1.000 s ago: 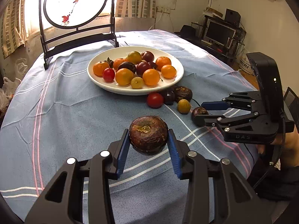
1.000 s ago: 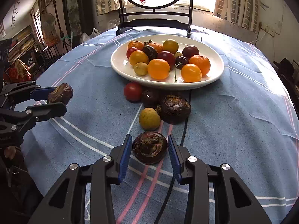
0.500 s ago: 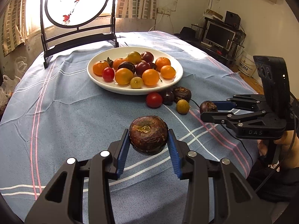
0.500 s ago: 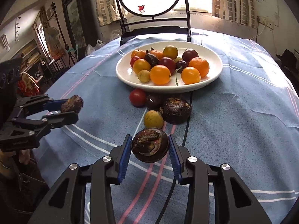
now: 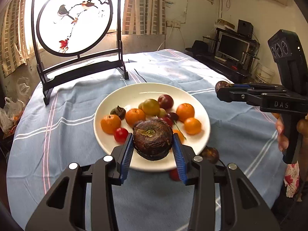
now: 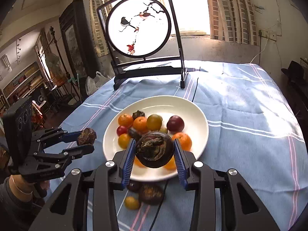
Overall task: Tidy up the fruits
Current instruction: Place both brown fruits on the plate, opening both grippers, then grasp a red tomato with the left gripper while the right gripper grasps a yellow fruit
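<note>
Left wrist view: left gripper (image 5: 153, 150) sits at lower centre, both blue pads pressed against a dark wrinkled fruit (image 5: 153, 139) held up in front of the near part of the white plate (image 5: 202, 107). The plate holds oranges, a red tomato and plums. The right gripper (image 5: 221, 89) enters level from the right edge at mid height, a person's hand (image 5: 283, 132) on its handle, a small brown fruit (image 5: 220, 86) at its tip. A round bird screen (image 5: 74, 18) stands at upper left.

Right wrist view: right gripper (image 6: 154, 155) at lower centre clamps a dark round fruit (image 6: 154, 149) over the plate's (image 6: 200, 115) near rim. Left gripper (image 6: 86, 140) reaches in from the left edge, angled slightly upward, closed on its brown fruit (image 6: 86, 136) beside the plate. A yellow fruit (image 6: 131, 203) and dark fruits lie on the blue cloth (image 6: 240, 115) at bottom centre.
</note>
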Motion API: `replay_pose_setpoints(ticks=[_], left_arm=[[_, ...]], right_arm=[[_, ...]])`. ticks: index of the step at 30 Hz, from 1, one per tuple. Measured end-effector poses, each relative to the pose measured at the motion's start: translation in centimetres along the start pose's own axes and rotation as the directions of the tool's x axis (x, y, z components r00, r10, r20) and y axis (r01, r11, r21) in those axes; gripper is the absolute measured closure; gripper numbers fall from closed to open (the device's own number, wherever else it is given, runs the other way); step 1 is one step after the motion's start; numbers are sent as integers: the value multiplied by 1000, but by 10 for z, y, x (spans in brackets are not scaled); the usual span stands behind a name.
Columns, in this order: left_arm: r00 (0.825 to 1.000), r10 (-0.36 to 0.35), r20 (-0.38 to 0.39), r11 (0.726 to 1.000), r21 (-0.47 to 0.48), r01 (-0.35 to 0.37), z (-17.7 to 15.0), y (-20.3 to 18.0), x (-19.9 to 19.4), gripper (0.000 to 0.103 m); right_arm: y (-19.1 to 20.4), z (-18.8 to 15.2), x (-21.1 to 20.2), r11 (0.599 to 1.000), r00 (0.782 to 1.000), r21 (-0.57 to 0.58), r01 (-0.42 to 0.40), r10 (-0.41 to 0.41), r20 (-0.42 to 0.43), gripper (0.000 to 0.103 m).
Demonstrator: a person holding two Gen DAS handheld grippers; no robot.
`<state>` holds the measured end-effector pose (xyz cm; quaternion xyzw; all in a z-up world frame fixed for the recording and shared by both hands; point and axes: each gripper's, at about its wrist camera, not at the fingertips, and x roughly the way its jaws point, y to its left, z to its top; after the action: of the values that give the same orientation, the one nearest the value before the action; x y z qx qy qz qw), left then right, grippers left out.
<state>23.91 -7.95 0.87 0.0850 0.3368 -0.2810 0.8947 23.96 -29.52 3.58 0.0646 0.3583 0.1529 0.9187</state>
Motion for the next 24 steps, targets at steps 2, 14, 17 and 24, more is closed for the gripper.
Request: replay_pose_setpoints(ticks=[2,14,17,24], left_arm=[[1000,28,-11,1000,-4,-28,12,7,22,64],[999,34,0,992,-119,-34,9,26,23,27],[999,46,-22,998,-30,-47,-20,2,0,26],[996,43,-84,999,4,-42,-83,-19,-32,25]], right_arm=[[-6,13,26,1000,1000,21,-5,5,-18,63],[12,-21,25,998,999,-40,39,-41,-28,56],[19,-59,4,997,997,-73,30,-35,-73,56],[42,-122,7,994,982,-108,-19,-1,-187,50]])
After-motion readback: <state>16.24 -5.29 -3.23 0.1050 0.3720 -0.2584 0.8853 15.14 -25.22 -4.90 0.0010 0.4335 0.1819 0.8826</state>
